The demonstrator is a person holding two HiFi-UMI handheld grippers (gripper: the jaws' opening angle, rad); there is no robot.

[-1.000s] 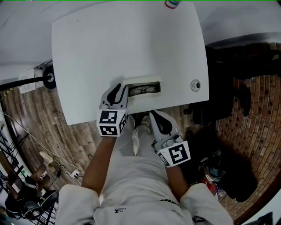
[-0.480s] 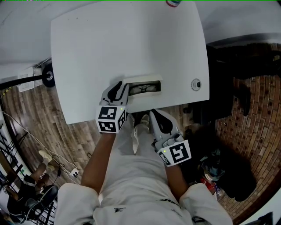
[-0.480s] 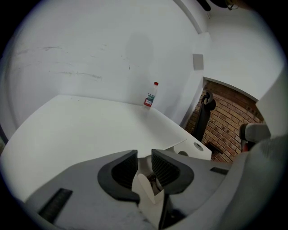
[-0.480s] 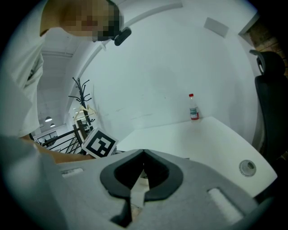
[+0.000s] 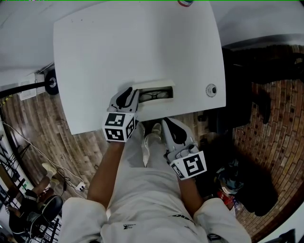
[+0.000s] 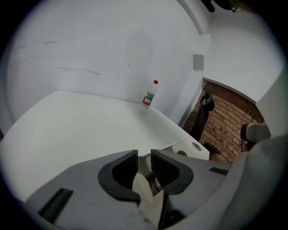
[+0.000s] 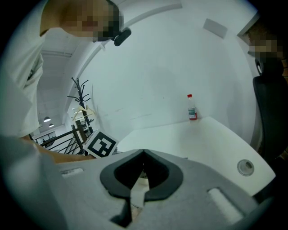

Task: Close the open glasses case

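The cream glasses case (image 5: 154,95) lies open near the table's front edge, its lid raised at the far side and dark glasses (image 5: 153,96) inside. My left gripper (image 5: 130,96) rests at the case's left end, jaws a narrow gap apart. In the left gripper view a sliver of the case (image 6: 146,170) shows through the gap of that gripper (image 6: 144,159); I cannot tell if the pads touch it. My right gripper (image 5: 167,125) hangs below the table's front edge, over the person's lap, and is shut. In its own view the right gripper (image 7: 143,155) holds nothing.
The white table (image 5: 118,52) carries a bottle (image 5: 186,3) at its far edge, also seen as the bottle (image 6: 150,93) by the wall. A round grommet (image 5: 211,90) sits near the right edge. Wooden floor, cables and dark clutter surround the table.
My left gripper has crept slightly forward toward the case's left end. The case and the right gripper have not moved.
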